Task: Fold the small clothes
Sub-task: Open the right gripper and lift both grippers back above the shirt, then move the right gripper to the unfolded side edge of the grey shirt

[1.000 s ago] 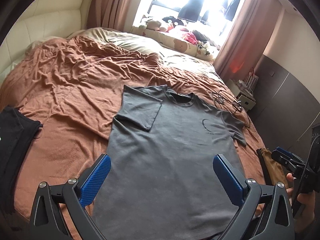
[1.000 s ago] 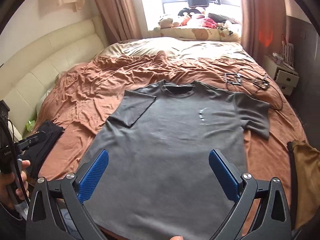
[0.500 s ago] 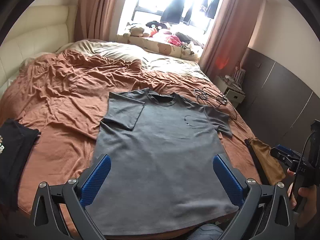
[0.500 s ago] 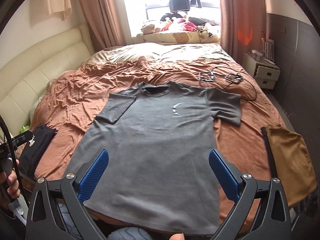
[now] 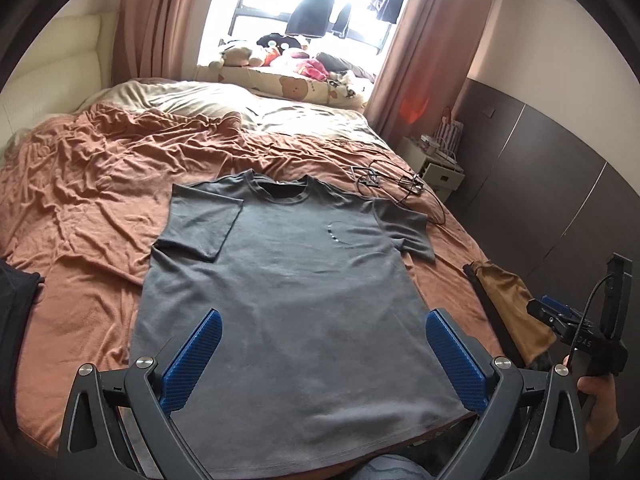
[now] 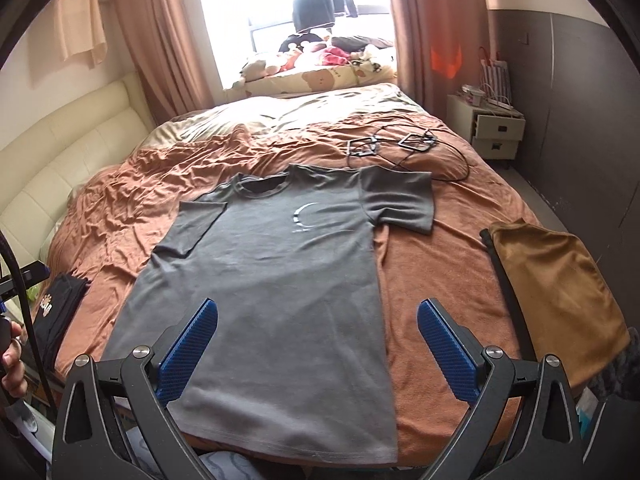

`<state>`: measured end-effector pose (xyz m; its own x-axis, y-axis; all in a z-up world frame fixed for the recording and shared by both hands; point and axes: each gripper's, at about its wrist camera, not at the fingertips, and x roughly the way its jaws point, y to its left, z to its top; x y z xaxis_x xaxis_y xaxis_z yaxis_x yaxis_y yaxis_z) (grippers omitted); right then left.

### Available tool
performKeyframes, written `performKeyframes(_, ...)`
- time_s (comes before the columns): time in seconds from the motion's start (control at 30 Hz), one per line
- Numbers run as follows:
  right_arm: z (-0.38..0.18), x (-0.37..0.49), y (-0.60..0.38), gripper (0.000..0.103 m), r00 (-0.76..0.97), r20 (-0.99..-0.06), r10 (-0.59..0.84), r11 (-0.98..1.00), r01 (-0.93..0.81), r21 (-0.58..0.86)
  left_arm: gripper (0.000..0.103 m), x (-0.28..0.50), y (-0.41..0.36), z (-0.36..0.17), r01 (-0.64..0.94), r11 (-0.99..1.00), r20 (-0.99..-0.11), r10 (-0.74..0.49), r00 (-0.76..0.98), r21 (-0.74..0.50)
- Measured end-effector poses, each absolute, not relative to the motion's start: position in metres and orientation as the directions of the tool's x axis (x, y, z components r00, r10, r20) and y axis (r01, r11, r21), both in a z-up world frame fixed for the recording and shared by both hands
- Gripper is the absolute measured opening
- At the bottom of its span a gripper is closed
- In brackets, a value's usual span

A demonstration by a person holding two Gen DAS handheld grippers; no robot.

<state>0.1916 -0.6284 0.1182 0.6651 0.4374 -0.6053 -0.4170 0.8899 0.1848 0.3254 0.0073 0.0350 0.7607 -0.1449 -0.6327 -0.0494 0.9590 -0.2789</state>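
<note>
A grey T-shirt (image 5: pixel 288 292) lies face up and flat on the brown bedspread, collar away from me, hem at the bed's near edge. Its left sleeve (image 5: pixel 204 220) is folded in over the chest; its right sleeve (image 6: pixel 400 196) lies spread out. My left gripper (image 5: pixel 320 360) is open and empty, held above the hem. My right gripper (image 6: pixel 316 348) is open and empty, above the shirt's lower right side (image 6: pixel 280 300). The right gripper also shows in the left wrist view (image 5: pixel 576 336), off the bed's right edge.
A folded tan cloth (image 6: pixel 556 280) lies at the bed's right edge. Folded black clothes (image 6: pixel 56 312) lie at the left edge. Black cables and frames (image 6: pixel 396 146) lie beyond the right sleeve. A white nightstand (image 6: pixel 496 128) stands at the right wall.
Both grippers have pulled back and risen away from the shirt, so the whole shirt and the bed's near edge now show. The shirt has not moved.
</note>
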Motion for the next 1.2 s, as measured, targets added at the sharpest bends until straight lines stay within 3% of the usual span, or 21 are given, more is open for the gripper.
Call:
performKeyframes(0.33, 0.091, 0.224, -0.639, 0.100, 0.724, -0.605, 0.330, 0.939, -0.320, 0.129, 0.102, 0.380, -0.028, 0.019, 0.010, 0.964, -0.607, -0.175, 0.775, -0.265)
performKeyframes(0.73, 0.055, 0.298, -0.663, 0.100, 0.647, -0.678, 0.348, 0.937, -0.208, 0.282, 0.102, 0.460, -0.063, -0.010, 0.058, 0.957, -0.620, -0.229, 0.750, -0.284)
performKeyframes(0.9, 0.045, 0.312, -0.660, 0.100, 0.678, -0.671, 0.301, 0.952, -0.173, 0.253, 0.102, 0.493, -0.072, -0.023, 0.085, 0.942, -0.632, -0.282, 0.721, -0.324)
performKeyframes(1.2, 0.023, 0.363, -0.648, 0.100, 0.626, -0.671, 0.397, 0.909, -0.166, 0.383, 0.099, 0.556, -0.085, -0.047, 0.105, 0.934, -0.680, -0.323, 0.658, -0.342)
